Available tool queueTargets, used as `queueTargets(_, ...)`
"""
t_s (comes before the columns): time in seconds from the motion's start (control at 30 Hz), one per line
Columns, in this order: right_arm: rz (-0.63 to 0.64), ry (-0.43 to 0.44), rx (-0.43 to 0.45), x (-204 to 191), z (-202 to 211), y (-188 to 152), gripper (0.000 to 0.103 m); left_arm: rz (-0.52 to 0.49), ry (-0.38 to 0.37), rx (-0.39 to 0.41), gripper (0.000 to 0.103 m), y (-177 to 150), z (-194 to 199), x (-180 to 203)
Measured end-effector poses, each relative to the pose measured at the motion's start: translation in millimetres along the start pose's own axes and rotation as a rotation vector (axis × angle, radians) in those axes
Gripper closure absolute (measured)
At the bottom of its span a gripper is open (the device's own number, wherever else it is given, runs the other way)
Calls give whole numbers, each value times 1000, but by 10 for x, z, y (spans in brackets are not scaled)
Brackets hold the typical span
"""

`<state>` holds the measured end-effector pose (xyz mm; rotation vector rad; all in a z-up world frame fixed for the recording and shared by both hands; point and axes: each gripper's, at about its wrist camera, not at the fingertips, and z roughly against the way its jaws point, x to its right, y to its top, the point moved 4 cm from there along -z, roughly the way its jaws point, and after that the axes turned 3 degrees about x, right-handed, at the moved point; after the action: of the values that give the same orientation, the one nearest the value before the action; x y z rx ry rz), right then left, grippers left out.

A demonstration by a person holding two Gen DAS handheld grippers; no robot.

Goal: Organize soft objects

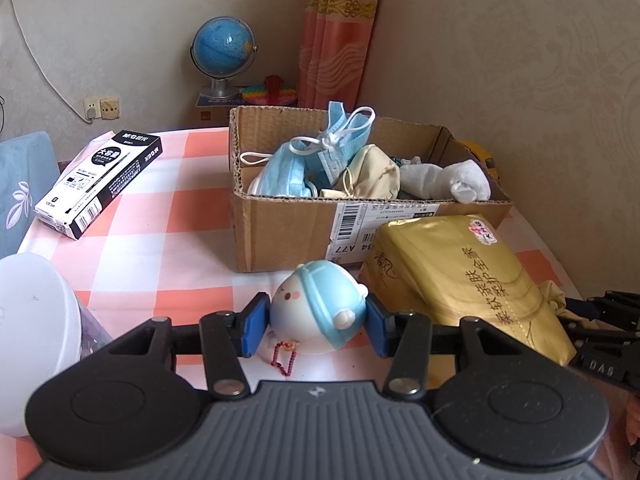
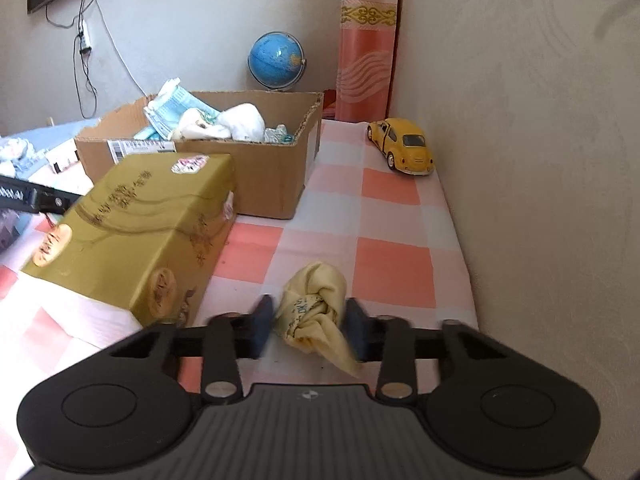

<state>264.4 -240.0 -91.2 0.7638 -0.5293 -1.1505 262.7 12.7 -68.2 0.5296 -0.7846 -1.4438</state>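
Your left gripper [image 1: 316, 322] pinches the round blue-and-white squishy toy [image 1: 318, 310] on the worktop [image 1: 192, 248]; your right gripper [image 2: 308, 328] straddles the crumpled yellow cloth pouch [image 2: 316, 312], pads about touching it (blur hides whether it's squeezed).

The toy could pop from the pads, and its bead chain [image 1: 284, 360] may snag. The gold tissue pack [image 2: 136, 232] blocks your right gripper's direct path to the cardboard box [image 1: 288, 228]; lift over it. The worktop's right edge meets the wall, by the yellow toy car [image 2: 402, 152].
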Motion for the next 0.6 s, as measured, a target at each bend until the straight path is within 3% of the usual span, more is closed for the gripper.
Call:
queueTargets(0.3,14,-57,26,-32,261,103,71,-63,-30,-1,53,40,197,92)
queueTargets(0.6,46,-17,111,-145,469,522,71,-97,-83,34,53,137,545,175)
